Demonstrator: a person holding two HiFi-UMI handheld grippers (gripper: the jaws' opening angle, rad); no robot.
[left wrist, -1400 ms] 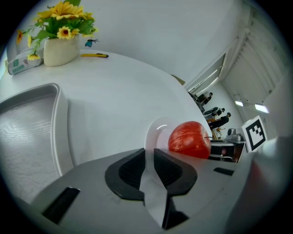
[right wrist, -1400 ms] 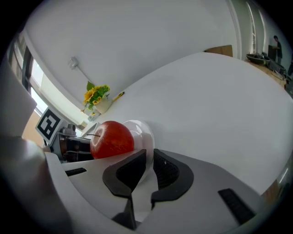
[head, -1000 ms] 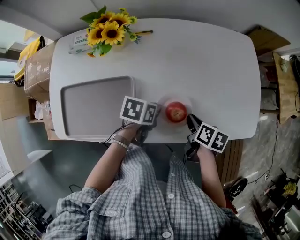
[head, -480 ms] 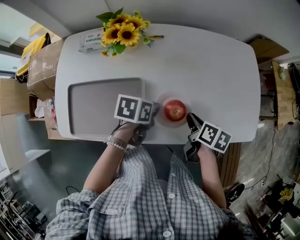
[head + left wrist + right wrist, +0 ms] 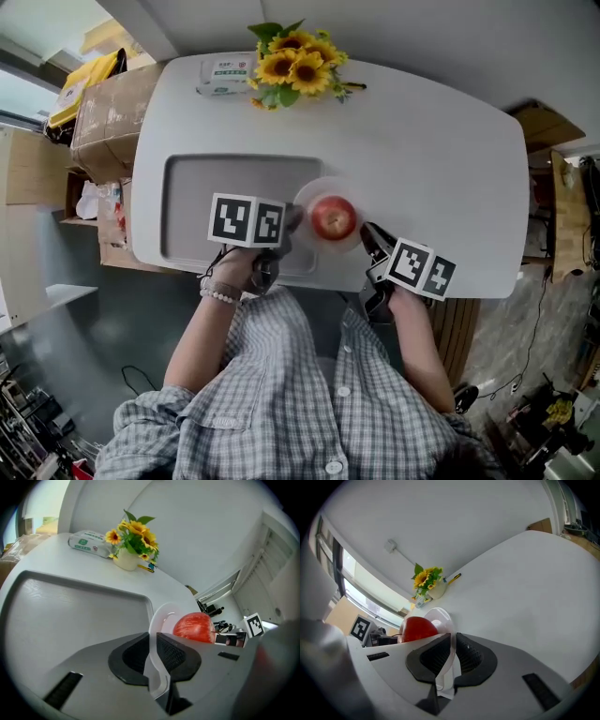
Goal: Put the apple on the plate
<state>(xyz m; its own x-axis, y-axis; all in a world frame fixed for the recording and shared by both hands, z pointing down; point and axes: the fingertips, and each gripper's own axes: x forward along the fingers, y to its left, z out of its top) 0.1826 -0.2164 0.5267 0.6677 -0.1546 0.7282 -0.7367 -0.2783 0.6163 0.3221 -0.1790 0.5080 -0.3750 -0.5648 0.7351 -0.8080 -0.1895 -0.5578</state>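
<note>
A red apple [image 5: 332, 217] sits on a small translucent white plate [image 5: 316, 190]. The plate overlaps the right edge of the grey tray [image 5: 225, 192]. My left gripper [image 5: 290, 223] is shut on the plate's left rim, and my right gripper [image 5: 367, 235] is shut on its right rim. In the left gripper view the plate [image 5: 162, 619] rim is pinched in the left gripper [image 5: 153, 656], with the apple [image 5: 194, 626] just beyond. In the right gripper view the right gripper [image 5: 451, 660] clamps the plate [image 5: 441, 618], and the apple [image 5: 417, 629] is to the left.
A pot of sunflowers [image 5: 292, 64] and a pack of tissues [image 5: 225, 74] stand at the far edge of the white table [image 5: 441, 169]. Cardboard boxes [image 5: 103, 103] sit left of the table. The table's near edge runs right under both grippers.
The plate with the apple has moved left, held by both grippers: it was to the right of the tray and now overlaps the tray's right edge.
</note>
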